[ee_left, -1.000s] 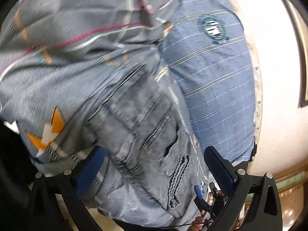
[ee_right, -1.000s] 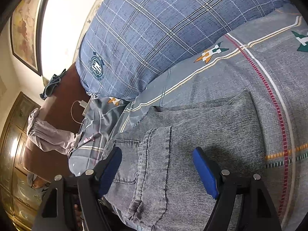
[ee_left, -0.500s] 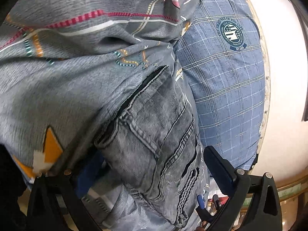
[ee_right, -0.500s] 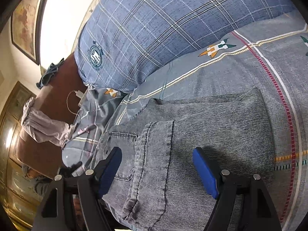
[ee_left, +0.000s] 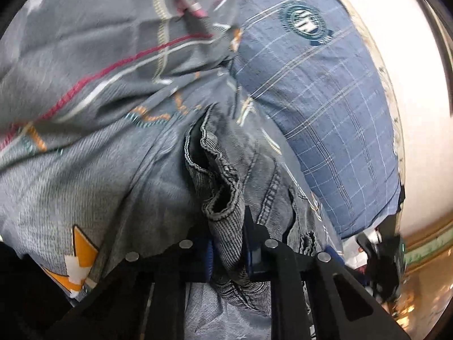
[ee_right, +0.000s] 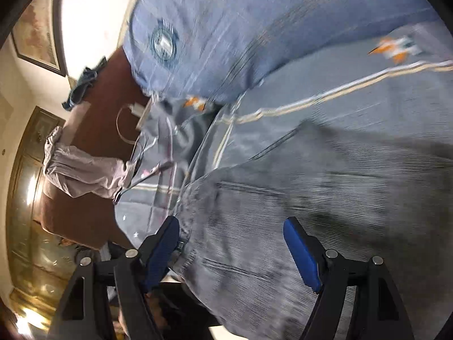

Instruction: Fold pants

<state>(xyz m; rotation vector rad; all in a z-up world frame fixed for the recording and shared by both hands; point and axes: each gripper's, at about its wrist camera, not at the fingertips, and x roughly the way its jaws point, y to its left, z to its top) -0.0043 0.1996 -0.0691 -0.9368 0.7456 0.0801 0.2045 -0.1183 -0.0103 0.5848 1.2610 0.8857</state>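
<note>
Grey denim pants (ee_left: 226, 175) lie on a grey patterned bedsheet (ee_left: 85, 147). My left gripper (ee_left: 228, 250) is shut on a bunched edge of the pants, the fabric pinched between its blue pads. In the right wrist view the pants (ee_right: 297, 226) spread under my right gripper (ee_right: 232, 250), which is open just above the denim with the fabric between its blue fingers (ee_right: 300, 250). The view is blurred by motion.
A blue plaid pillow (ee_left: 325, 107) with a round badge lies at the bed's head, also in the right wrist view (ee_right: 226, 28). A brown bedside surface (ee_right: 93, 130) holds a white charger cable (ee_right: 133, 113) and a light garment (ee_right: 82, 167). White wall (ee_left: 419, 113) behind.
My left gripper has closed on the pants' edge and bunched it up. My right gripper stayed open and shifted over the denim; both views now show motion blur.
</note>
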